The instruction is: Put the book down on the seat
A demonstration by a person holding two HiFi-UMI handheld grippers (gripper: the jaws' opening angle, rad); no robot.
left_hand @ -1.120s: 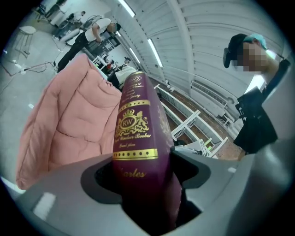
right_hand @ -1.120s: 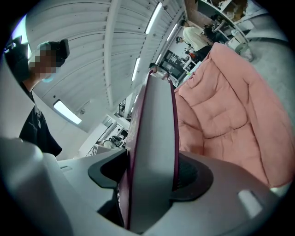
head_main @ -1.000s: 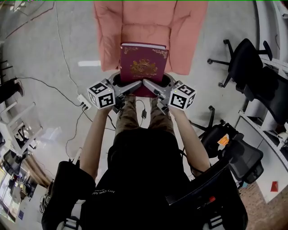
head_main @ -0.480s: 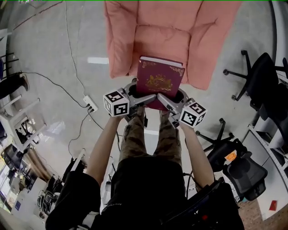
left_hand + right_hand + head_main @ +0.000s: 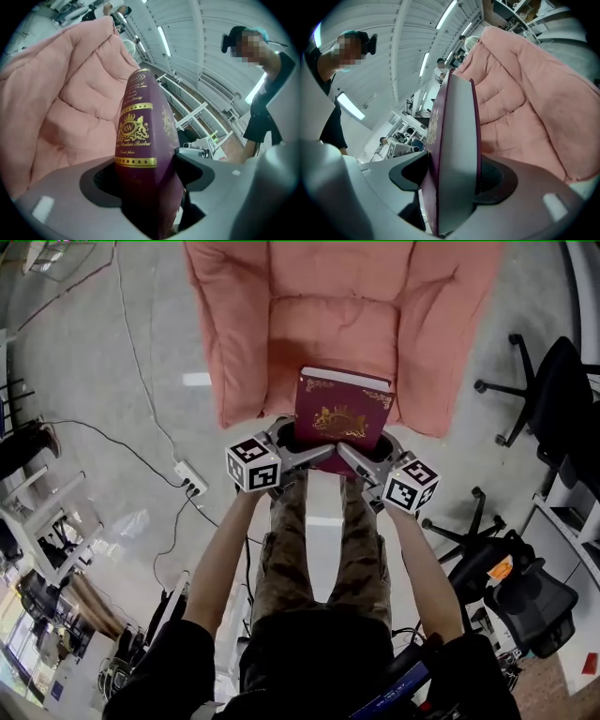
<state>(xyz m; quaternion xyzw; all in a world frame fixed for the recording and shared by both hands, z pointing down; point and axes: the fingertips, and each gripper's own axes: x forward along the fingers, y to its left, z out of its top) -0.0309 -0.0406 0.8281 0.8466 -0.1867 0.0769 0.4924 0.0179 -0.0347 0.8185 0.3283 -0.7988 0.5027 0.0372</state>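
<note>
A thick maroon book (image 5: 342, 414) with gold print hangs flat, cover up, over the front edge of a pink padded armchair's seat (image 5: 319, 329). My left gripper (image 5: 317, 457) is shut on the book's near left corner, and my right gripper (image 5: 354, 458) is shut on its near right corner. In the left gripper view the gold-lettered spine (image 5: 137, 133) stands pinched between the jaws of the left gripper (image 5: 146, 180), with pink cushion behind. The right gripper view has the grey page edge (image 5: 458, 140) clamped in the right gripper (image 5: 452, 185).
The armchair's puffy arms (image 5: 225, 343) flank the seat. Black office chairs (image 5: 548, 395) stand at the right, and another one (image 5: 511, 582) is near my right side. A power strip (image 5: 192, 486) and cables lie on the floor at the left.
Both grippers have come down together with the book still gripped. The armchair has grown larger and nearer in the head view.
</note>
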